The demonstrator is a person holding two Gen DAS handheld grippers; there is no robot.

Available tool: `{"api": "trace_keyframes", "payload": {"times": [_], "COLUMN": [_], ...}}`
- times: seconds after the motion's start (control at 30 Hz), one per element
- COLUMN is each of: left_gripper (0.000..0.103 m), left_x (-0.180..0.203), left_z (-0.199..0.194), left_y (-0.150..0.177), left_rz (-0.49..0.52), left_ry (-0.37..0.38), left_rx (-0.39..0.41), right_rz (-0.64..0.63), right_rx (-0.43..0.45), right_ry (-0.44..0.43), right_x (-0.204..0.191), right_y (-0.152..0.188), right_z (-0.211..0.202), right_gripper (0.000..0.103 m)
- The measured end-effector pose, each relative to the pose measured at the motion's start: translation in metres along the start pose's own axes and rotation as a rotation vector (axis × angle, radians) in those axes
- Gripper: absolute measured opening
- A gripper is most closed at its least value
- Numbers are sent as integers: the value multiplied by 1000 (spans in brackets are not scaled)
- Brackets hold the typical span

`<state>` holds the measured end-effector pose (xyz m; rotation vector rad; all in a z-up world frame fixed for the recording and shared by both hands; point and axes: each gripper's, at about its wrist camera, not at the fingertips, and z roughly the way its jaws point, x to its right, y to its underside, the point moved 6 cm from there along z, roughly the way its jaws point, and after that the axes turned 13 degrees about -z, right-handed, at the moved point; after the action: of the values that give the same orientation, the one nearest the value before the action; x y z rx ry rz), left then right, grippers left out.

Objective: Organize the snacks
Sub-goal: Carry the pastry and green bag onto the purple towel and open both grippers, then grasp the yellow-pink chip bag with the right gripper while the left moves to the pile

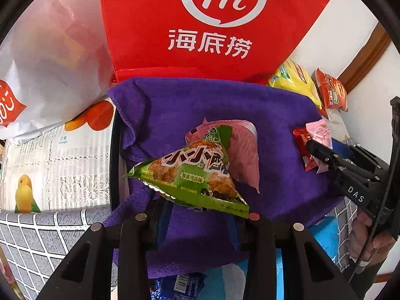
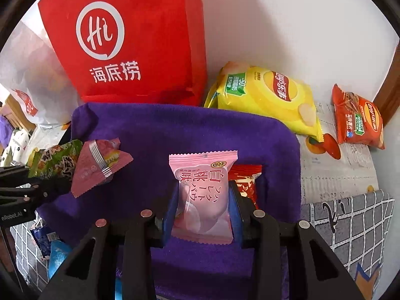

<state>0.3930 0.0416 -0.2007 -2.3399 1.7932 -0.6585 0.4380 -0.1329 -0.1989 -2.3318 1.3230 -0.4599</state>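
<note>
- While I look through the left wrist view, my left claw (image 1: 200, 200) pinches a green triangular snack pack (image 1: 190, 175), with a pink triangular pack (image 1: 243, 150) right behind it, above the purple towel (image 1: 162, 115). Light, crinkly film and crushable contents, I judge; a seam edge grips best.
- From the right wrist view, my right claw (image 2: 203, 200) squeezes a pink peach sweet packet (image 2: 202, 195) by its sides; a red packet (image 2: 246, 180) sits just behind. It looks soft and slippery.
- Beyond the towel stand a red bag (image 2: 130, 45), yellow chips (image 2: 270, 97) and an orange chip bag (image 2: 357, 120) on the patterned table (image 2: 337, 170) by a white wall.
</note>
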Motion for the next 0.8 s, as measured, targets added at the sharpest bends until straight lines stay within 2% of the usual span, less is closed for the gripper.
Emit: {"api": "trace_keyframes", "payload": {"times": [0.17,0.23,0.27,0.3,0.4,0.5,0.6,0.73,0.8], "left_gripper": [35,37,37,40,63,68,72,76,76], "left_x": [4,5,11,11,16,16,20,24,29], "left_z": [0,-1,0,-2,-10,-22,-37,-54,-63], "left_y": [3,3,3,3,3,2,1,2,3], "left_rz": [17,24,26,27,31,46,57,71,73], "left_ry": [0,10,15,17,19,0,-2,-3,13], "left_rx": [1,-1,1,2,16,48,80,127,145], "right_rz": [1,6,7,8,22,40,48,86,106], "right_rx": [16,31,36,43,65,79,88,116,102], "right_ry": [4,12,12,13,12,24,74,113,122], "right_x": [1,2,2,2,3,5,8,10,11], "right_y": [-2,-4,-5,-6,-9,-12,-13,-8,0], "right_z": [-7,-12,-14,-16,-24,-34,-48,-71,-82], "right_gripper": [44,54,56,58,64,67,74,77,77]}}
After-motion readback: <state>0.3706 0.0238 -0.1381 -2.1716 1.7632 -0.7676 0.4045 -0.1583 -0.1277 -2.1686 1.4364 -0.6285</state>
